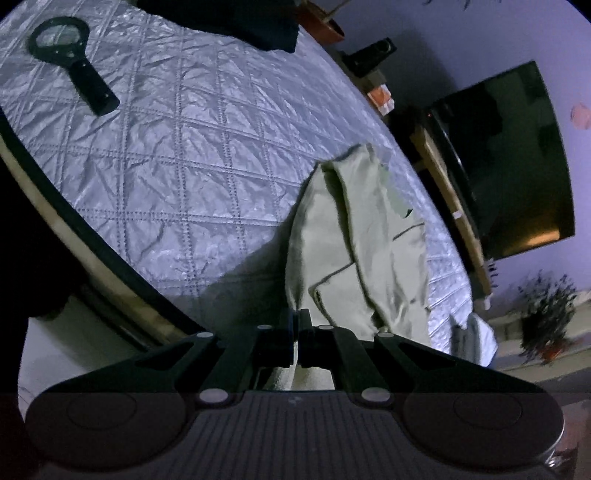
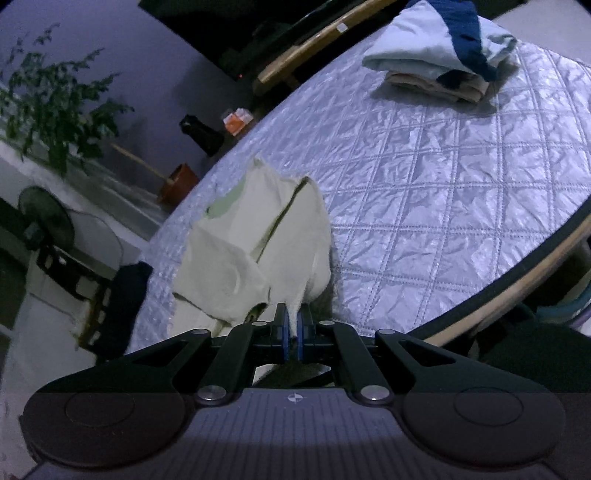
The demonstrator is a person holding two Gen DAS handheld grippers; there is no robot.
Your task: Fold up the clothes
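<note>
Left gripper (image 1: 295, 334) clenched on a pale green garment (image 1: 354, 236), fingers (image 1: 286, 339) nearly together with a sliver of cloth between them. Right gripper (image 2: 293, 325) likewise clamped on the garment (image 2: 258, 240), a white edge of fabric pinched between its blue-padded fingers (image 2: 282, 325).

Garment held by both grippers, trailing from the fingers out onto the quilted bed (image 1: 166, 158), bunched and partly doubled over, dark seam lines across it. In the left view, draped toward 12 to 1 o'clock from the fingers; in the right view, toward 11 o'clock, near the bed's edge.

Elsewhere on the bed: a black magnifier (image 1: 70, 62) at 10 o'clock in the left view, well apart from the garment; a dark cloth (image 1: 236, 22) at 12 o'clock. In the right view, a stack of folded clothes (image 2: 443, 62) at 1 o'clock, light blue on top with a dark blue piece across it, beige beneath, well apart from the garment.

Beyond the bed: a dark TV (image 1: 517, 162), a plant (image 2: 55, 107), a fan (image 2: 44, 218), an orange box (image 2: 238, 120).

No brand, label or writing legible; only a small cross mark (image 2: 294, 397) on the right gripper's body.
</note>
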